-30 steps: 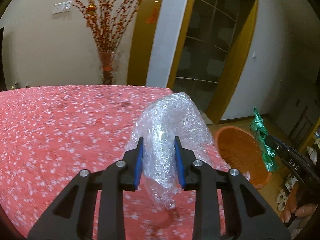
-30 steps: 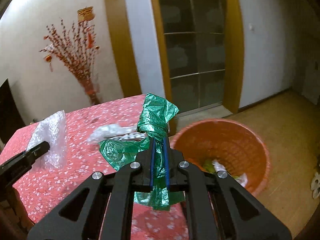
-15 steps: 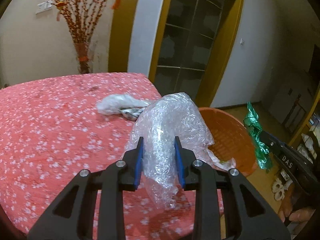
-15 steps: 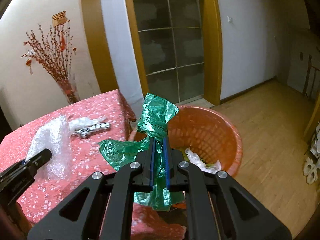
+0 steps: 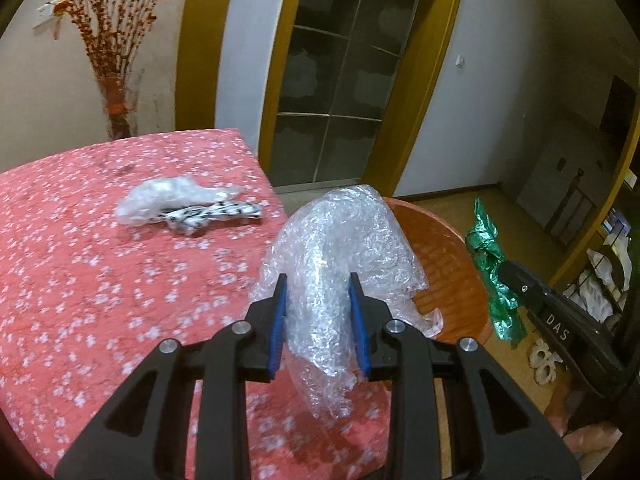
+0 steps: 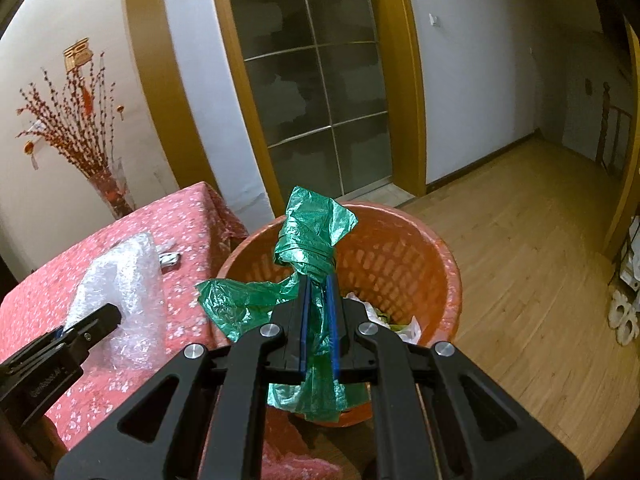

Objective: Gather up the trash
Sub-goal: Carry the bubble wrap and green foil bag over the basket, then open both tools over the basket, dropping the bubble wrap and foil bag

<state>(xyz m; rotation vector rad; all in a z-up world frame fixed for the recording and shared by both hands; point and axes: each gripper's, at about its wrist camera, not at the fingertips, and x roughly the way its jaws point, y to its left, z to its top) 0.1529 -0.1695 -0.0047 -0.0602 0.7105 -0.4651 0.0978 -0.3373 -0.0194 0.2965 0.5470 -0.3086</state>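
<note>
While both tools are raised beside a table draped in a red flowered cloth (image 5: 80,280), a wad of clear bubble wrap (image 5: 336,264) is seen clamped between the blue pads of the left gripper (image 5: 318,320) at the lower centre of the left wrist view, its folds spilling above and below the fingers. Behind the wrap, at centre right of that frame, part of an orange plastic basket (image 5: 448,264) is shown on the wooden floor just off the table's corner. A crumpled clear wrapper (image 5: 164,196) and a black-and-white printed packet (image 5: 212,214), touching one another, are left lying on the cloth at centre left.

At the centre of the right wrist view, a knotted green plastic bag (image 6: 312,240) is pinched tightly between the nearly closed fingers of the right gripper (image 6: 319,312), and is held in front of the basket's (image 6: 404,264) open mouth; pale scraps of rubbish (image 6: 400,322) are visible inside it. The bubble wrap (image 6: 120,280) and the left tool are caught at the lower left of this frame. A vase of red branches (image 6: 108,188) is pictured at the left against the wall, with a glazed door (image 6: 316,92) framed in yellow wood at upper centre.
</note>
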